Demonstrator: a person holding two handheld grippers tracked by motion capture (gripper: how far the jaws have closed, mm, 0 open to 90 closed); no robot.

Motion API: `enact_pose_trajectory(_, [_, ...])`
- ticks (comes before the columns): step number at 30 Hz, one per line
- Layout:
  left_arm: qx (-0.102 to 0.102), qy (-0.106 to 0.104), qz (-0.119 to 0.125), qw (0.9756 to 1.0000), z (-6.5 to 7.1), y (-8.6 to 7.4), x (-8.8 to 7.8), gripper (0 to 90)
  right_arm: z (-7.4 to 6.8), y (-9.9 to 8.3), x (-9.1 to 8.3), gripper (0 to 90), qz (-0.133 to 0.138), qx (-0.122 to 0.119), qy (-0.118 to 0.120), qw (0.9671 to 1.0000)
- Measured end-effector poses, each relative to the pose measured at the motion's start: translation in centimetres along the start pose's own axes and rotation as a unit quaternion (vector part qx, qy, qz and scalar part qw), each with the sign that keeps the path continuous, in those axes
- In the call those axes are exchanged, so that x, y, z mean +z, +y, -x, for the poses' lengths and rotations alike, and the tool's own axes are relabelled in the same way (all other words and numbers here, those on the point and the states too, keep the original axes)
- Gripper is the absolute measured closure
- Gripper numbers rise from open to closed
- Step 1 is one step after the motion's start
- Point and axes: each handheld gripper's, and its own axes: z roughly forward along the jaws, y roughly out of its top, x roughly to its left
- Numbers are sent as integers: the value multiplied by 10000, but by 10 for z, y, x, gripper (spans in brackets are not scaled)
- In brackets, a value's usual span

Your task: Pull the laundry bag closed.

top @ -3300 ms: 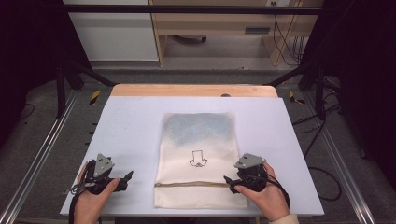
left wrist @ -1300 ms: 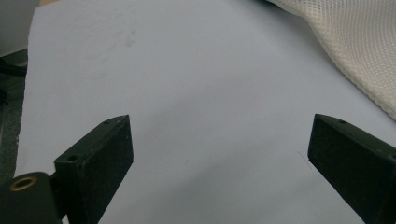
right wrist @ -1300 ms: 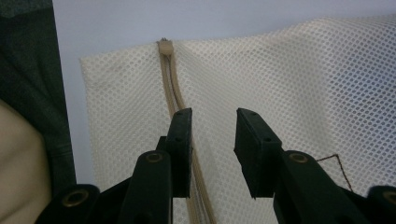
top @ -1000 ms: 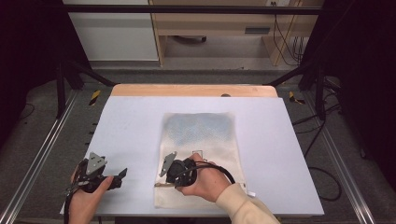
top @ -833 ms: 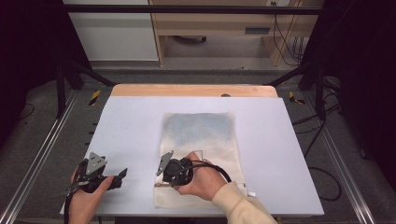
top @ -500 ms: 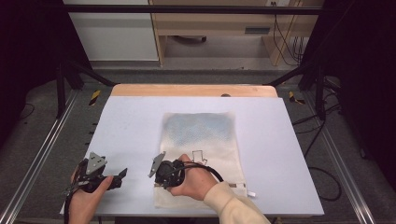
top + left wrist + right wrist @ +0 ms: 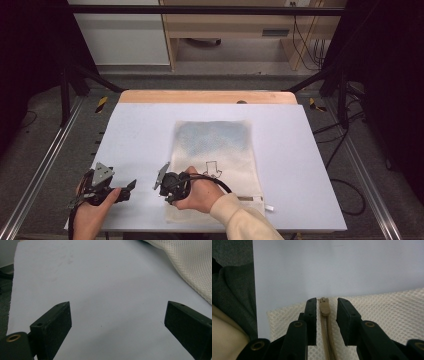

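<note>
step: zipper end reached | right gripper (image 7: pixel 325 322) jaws just widened, straddling mesh bag (image 7: pixel 215 150) zipper (image 7: pixel 327 340), unpinched | left gripper (image 7: pixel 117 325) open over worktop (image 7: pixel 140 130) | left: grip, pull zipper

Mesh bag (image 7: pixel 215 155) lies flat on the white surface (image 7: pixel 135 130), blue patch at its far end, arrow print near its middle. Right hand-held gripper (image 7: pixel 167 184) sits over the bag's near-left corner, hand (image 7: pixel 197 192) and cream sleeve crossing the bag's near edge. Left hand-held gripper (image 7: pixel 131 185) rests on the surface left of the bag, apart from it. White tab sticks out at the bag's near-right corner.
</note>
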Motion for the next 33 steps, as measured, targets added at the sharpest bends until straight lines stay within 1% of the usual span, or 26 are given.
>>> enact_pose_trajectory(6, [-6, 2, -8, 10000, 0, 0, 1, 73, 2, 1, 6, 731, -37, 30, 103, 9999])
enact_pose_trajectory(11, [-2, -10, -21, 10000, 0, 0, 1, 73, 2, 2, 8, 747, -106, 53, 112, 9999])
enact_pose_trajectory(13, [0, -28, -44, 10000, 0, 0, 1, 75, 3, 2, 10, 764, -131, 57, 115, 9998])
enact_pose_trajectory(14, [-21, -60, -69, 10000, 0, 1, 1, 78, 4, 2, 11, 802, -142, 72, 130, 9998])
enact_pose_trajectory(15, [-21, -60, -69, 10000, 0, 1, 1, 82, 4, 2, 11, 802, -142, 72, 130, 9998])
enact_pose_trajectory(16, [-49, -99, -109, 9999, 1, 1, 1, 82, 5, 2, 11, 814, -169, 97, 204, 9996])
enact_pose_trajectory(17, [-49, -99, -109, 9999, 1, 1, 1, 82, 5, 2, 11, 814, -169, 97, 204, 9996])
enact_pose_trajectory(20, [-106, -211, -153, 9996, 3, 1, -2, 84, 6, 2, 10, 818, -147, 112, 235, 9996])
enact_pose_trajectory(21, [-106, -211, -153, 9996, 3, 1, -2, 84, 6, 2, 10, 818, -147, 112, 235, 9996])
enact_pose_trajectory(22, [-102, -292, -149, 9994, 5, 2, -5, 84, 6, 2, 9, 818, -106, 139, 280, 9995])
enact_pose_trajectory(24, [-76, -327, -141, 9993, 6, 2, -7, 84, 7, 2, 7, 818, -81, 144, 301, 9994])
enact_pose_trajectory(25, [-86, -386, -141, 9991, 8, 2, -10, 84, 7, 2, 5, 819, -66, 147, 308, 9994])
enact_pose_trajectory(26, [-35, -509, -100, 9986, 12, 2, -14, 84, 7, 2, 4, 819, -52, 136, 316, 9994])
enact_pose_trajectory(28, [-40, -600, -30, 9982, 17, 3, -18, 83, 7, 2, 1, 819, -17, 138, 308, 9994])
enact_pose_trajectory(30, [-61, -738, 19, 9973, 22, 4, -20, 80, 7, 2, -3, 819, 30, 128, 324, 9994])
enact_pose_trajectory(31, [-61, -738, 19, 9973, 22, 4, -20, 77, 7, 2, -3, 819, 30, 128, 324, 9994])
enact_pose_trajectory(32, [-52, -859, 47, 9963, 28, 3, -19, 77, 9, 2, -7, 819, 53, 128, 314, 9994])
enact_pose_trajectory(33, [-52, -859, 47, 9963, 28, 3, -19, 74, 9, 2, -7, 819, 53, 128, 314, 9994])
